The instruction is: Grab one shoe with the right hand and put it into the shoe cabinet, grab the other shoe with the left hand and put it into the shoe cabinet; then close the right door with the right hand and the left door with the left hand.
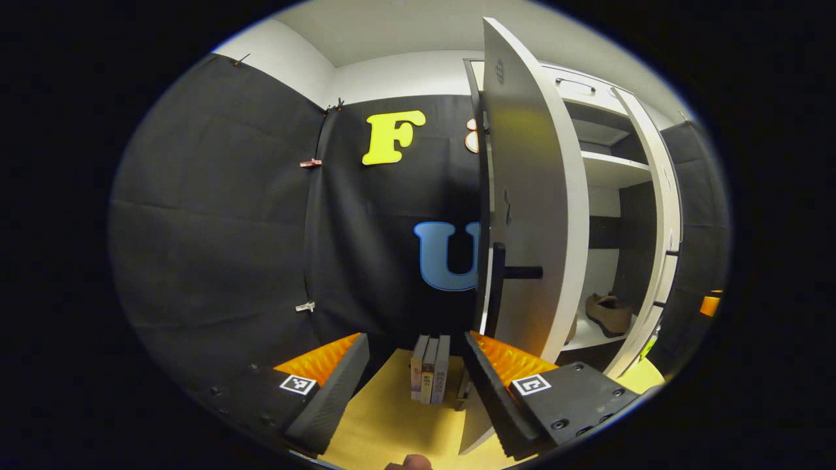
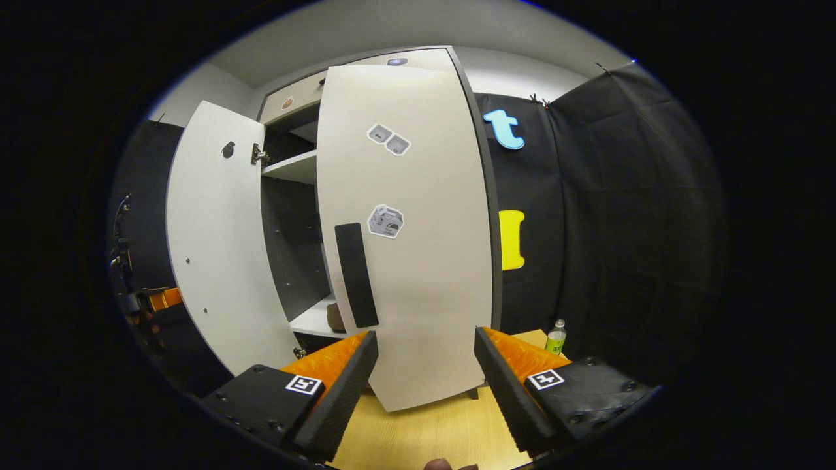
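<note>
The white shoe cabinet stands with its left door swung out, edge toward me, black handle just beyond my open left gripper. A brown shoe lies on the low shelf inside. In the right gripper view the right door with its black handle stands close ahead of my open right gripper, nothing between the fingers. The left door hangs wide open, and a bit of a shoe shows in the gap.
Three thin books stand on the wooden surface by the left door's foot. A green bottle stands right of the cabinet. Black cloth walls close in on both sides. The other gripper shows beyond the left door.
</note>
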